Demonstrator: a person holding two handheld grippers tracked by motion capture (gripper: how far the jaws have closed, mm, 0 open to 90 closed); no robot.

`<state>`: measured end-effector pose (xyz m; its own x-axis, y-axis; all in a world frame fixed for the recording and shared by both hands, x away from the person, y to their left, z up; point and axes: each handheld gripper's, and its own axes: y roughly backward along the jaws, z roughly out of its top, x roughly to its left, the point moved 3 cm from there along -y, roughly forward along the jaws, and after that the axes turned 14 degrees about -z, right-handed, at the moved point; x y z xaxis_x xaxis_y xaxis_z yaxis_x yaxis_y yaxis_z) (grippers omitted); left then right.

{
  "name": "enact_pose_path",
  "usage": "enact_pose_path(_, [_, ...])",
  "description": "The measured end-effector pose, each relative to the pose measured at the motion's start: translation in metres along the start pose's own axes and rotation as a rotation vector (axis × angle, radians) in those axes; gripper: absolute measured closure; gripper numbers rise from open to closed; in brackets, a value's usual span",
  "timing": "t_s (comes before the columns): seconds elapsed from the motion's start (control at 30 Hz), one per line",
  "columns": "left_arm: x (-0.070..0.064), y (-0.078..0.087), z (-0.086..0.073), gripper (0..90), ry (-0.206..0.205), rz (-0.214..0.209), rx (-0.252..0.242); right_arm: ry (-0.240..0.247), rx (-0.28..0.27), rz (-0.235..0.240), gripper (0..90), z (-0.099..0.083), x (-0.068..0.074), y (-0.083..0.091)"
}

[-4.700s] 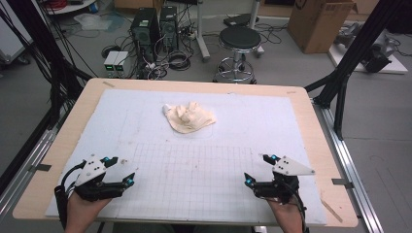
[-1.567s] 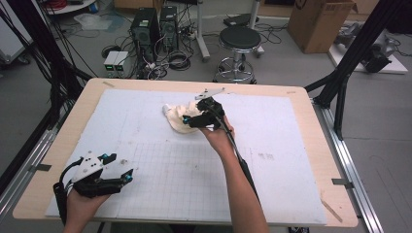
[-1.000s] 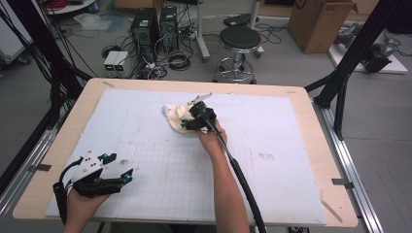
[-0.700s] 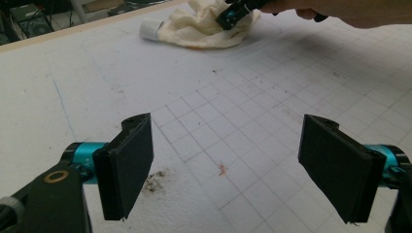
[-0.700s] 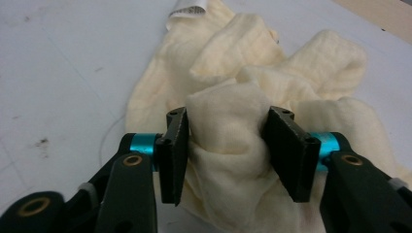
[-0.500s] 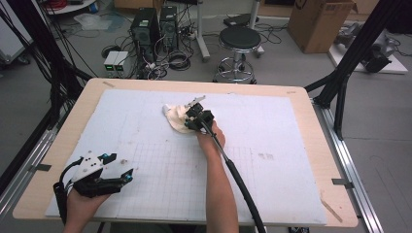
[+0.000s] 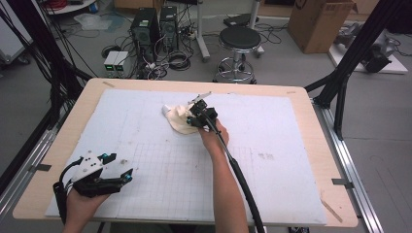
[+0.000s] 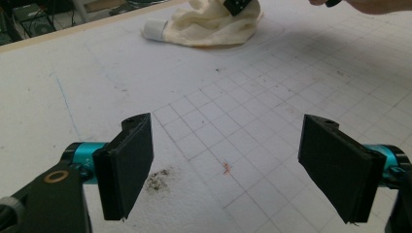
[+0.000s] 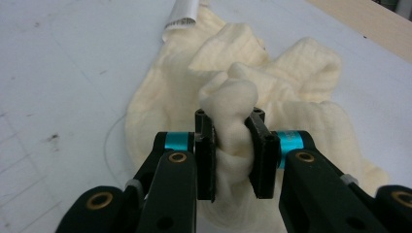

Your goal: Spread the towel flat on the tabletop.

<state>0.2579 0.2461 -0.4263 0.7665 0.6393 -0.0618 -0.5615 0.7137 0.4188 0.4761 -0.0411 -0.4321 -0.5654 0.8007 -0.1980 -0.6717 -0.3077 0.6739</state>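
Observation:
A crumpled cream cloth (image 7: 179, 119) lies on the white mat (image 7: 145, 141) toward the far middle of the table, with a white tag or label (image 7: 166, 109) at its left end. My right gripper (image 7: 194, 121) is shut on a bunched fold of the cloth (image 9: 232, 141), which bulges up between the two black jaws in the right gripper view. My left gripper (image 7: 127, 175) rests low at the near left of the mat, its jaws wide apart with nothing between them (image 8: 226, 170). The cloth (image 8: 214, 24) lies far ahead of it.
The mat carries a printed grid (image 7: 170, 179) and a small dark smudge (image 8: 158, 178) near the left gripper. The wooden table edge (image 7: 340, 170) frames the mat. A stool (image 7: 240, 46), computer boxes (image 7: 155, 22) and cables stand on the floor beyond the table.
My right gripper travelled from the near right of the table to the cloth and closed on a fold of it. The left gripper stayed in place.

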Motion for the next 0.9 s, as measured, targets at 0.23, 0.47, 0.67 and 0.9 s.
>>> enact_pose_path(0.23, [0.0,0.0,0.0,21.0,-0.004,0.002,0.0,0.018,-0.028,0.056,76.5,0.008,-0.001,0.027])
enact_pose_path(0.47, [0.0,0.001,0.0,21.0,-0.001,0.006,-0.005,0.004,-0.056,0.095,76.5,0.008,-0.001,0.047])
enact_pose_path(0.67, [0.0,0.001,0.0,21.0,-0.003,0.008,-0.005,0.016,-0.067,0.132,76.4,0.006,0.003,0.066])
enact_pose_path(0.9, [-0.001,0.001,0.0,21.0,-0.008,0.007,-0.001,0.046,-0.079,0.155,76.1,-0.002,0.012,0.092])
